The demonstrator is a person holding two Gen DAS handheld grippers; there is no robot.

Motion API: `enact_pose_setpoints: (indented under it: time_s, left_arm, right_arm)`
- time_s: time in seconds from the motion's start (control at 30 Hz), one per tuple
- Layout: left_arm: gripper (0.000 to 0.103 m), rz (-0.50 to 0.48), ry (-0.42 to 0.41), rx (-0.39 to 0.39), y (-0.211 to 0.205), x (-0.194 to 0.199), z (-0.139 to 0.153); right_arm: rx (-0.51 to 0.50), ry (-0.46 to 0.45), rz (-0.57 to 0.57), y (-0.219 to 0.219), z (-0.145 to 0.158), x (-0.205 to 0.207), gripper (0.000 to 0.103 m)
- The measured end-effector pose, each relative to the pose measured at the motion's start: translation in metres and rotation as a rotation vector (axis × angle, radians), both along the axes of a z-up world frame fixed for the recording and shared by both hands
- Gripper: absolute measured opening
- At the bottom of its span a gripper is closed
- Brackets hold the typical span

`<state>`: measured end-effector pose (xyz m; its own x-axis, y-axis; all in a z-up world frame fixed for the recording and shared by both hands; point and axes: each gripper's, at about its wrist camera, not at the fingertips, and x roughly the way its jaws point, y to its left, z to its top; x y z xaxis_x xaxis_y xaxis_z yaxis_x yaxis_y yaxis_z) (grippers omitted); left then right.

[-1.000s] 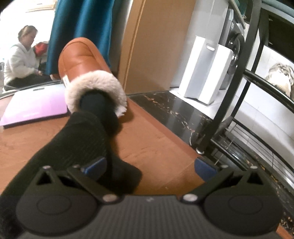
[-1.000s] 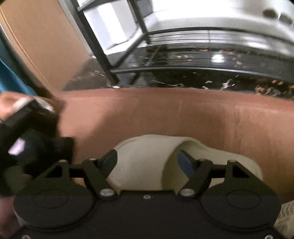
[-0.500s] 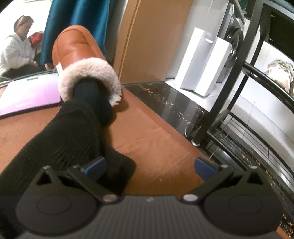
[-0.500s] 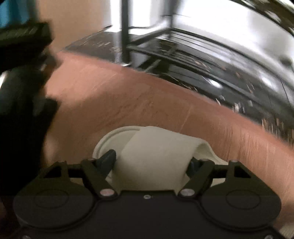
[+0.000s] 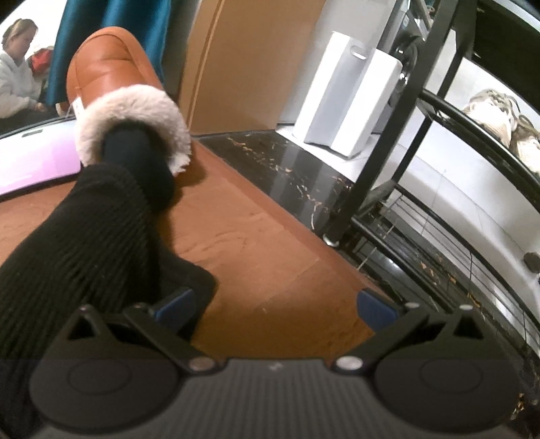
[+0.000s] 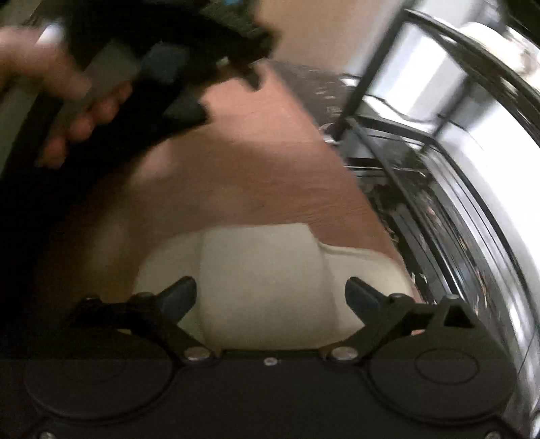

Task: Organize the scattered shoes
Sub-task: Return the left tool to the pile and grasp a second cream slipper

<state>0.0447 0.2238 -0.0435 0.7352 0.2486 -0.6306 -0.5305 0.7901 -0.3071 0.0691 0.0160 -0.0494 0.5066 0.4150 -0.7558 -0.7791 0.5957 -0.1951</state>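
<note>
Below, the right gripper [image 6: 270,290], jaws opening, straddles the strap of a cream slipper [image 6: 263,270] lying on the brown floor [image 6: 256,175] beside the black shoe rack [image 6: 422,189]; its pads appear clear of the strap. The left gripper [image 5: 273,304] stands wide open, empty. Judged best practice: release fully, then lift straight away without dragging the slipper.

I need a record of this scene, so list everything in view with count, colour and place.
slide sandal: one, cream, on the floor between the right gripper's opening jaws, pads clear of it
fur-lined slipper: one, tan with pale trim, worn on a black-clad leg
shoe rack: one, black metal, right
sneakers: pale, on the rack
floor: reddish-brown wood
curtain: teal, behind
seated person: one, far left
left gripper: open, empty
right gripper: opening
</note>
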Motion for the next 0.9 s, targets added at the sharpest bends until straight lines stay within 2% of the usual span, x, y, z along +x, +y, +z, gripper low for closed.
enact_pose_setpoints:
  time_s: [0.03,0.13,0.2,0.3,0.37,0.43,0.53,0.57,0.6,0.67,0.8,0.9]
  left_arm:
    - [0.103,-0.001,0.001,-0.001,0.000,0.000,0.000]
    - [0.103,0.008,-0.002,-0.006,0.001,-0.001,0.000]
    - [0.103,0.003,0.005,-0.010,-0.001,0.002,-0.001]
    - [0.103,-0.036,0.008,-0.014,-0.005,0.006,-0.003]
    - [0.103,-0.061,0.010,-0.020,-0.007,0.009,-0.006]
    - [0.103,-0.094,0.027,-0.058,-0.008,0.016,-0.011]
    - [0.103,-0.190,0.026,-0.118,-0.018,0.023,-0.015]
    - [0.102,-0.233,0.024,-0.123,-0.024,0.025,-0.015]
    - [0.102,-0.303,0.019,-0.125,-0.035,0.026,-0.014]
    - [0.102,-0.377,0.015,-0.115,-0.046,0.026,-0.012]
    - [0.102,-0.520,0.035,-0.096,-0.073,0.021,-0.013]
    - [0.102,-0.680,0.042,-0.086,-0.109,0.011,-0.010]
  right_arm:
    - [0.023,0.014,-0.028,-0.003,0.002,0.001,0.096]
    - [0.212,0.164,-0.255,-0.023,0.004,0.004,0.096]
    - [0.276,0.231,-0.347,-0.029,-0.002,0.004,0.096]
    - [0.270,0.246,-0.407,-0.030,-0.012,0.007,0.095]
    - [0.304,0.263,-0.441,-0.034,-0.007,0.009,0.092]
    - [0.360,0.255,-0.469,-0.043,0.003,0.006,0.092]
    - [0.408,0.057,-0.592,-0.072,0.039,-0.014,0.096]
    - [0.414,-0.044,-0.641,-0.087,0.055,-0.026,0.097]
    - [0.414,-0.108,-0.677,-0.101,0.066,-0.037,0.097]
    - [0.415,-0.235,-0.749,-0.129,0.090,-0.061,0.098]
    - [0.472,-0.365,-0.852,-0.181,0.125,-0.122,0.102]
    - [0.505,-0.421,-0.937,-0.212,0.136,-0.159,0.103]
